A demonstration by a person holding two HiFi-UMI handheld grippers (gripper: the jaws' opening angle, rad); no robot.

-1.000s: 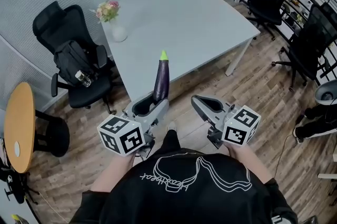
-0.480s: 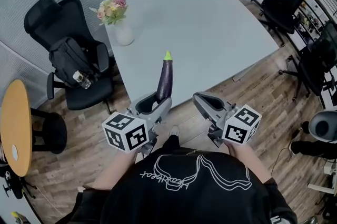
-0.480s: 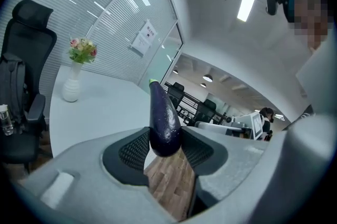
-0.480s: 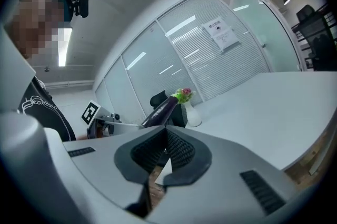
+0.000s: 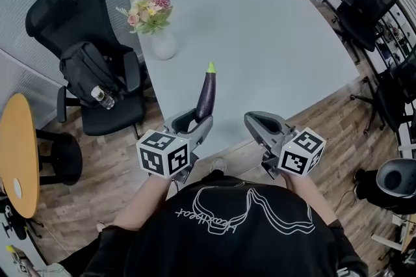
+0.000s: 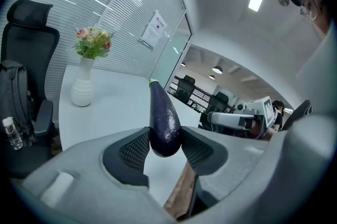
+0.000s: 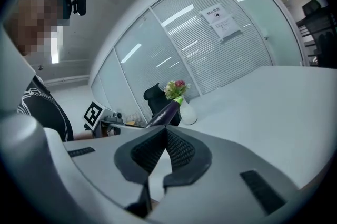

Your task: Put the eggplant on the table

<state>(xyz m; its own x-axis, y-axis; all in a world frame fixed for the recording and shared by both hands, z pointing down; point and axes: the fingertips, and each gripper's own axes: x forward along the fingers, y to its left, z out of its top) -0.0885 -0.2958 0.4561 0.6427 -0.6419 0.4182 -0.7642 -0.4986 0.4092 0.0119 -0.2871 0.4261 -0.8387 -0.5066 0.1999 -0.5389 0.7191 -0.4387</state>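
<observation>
A dark purple eggplant (image 5: 206,95) with a green tip stands out of my left gripper (image 5: 195,123), pointing over the near edge of the pale grey table (image 5: 260,41). In the left gripper view both black pads press on the eggplant's (image 6: 164,123) thick end, so my left gripper (image 6: 165,146) is shut on it. My right gripper (image 5: 257,119) hovers beside it at the table's edge. In the right gripper view my right gripper (image 7: 164,136) has its pads meeting at the tips with nothing between them. The eggplant (image 7: 160,112) shows behind them.
A white vase of flowers (image 5: 161,45) stands on the table's near left corner. A black office chair with a backpack (image 5: 91,74) is left of the table. A round wooden table (image 5: 16,152) sits at the far left, and more black chairs (image 5: 370,2) at the right.
Both grippers have moved forward toward the table, which now fills more of the head view. The eggplant stays gripped in the left gripper and now reaches over the table's edge.
</observation>
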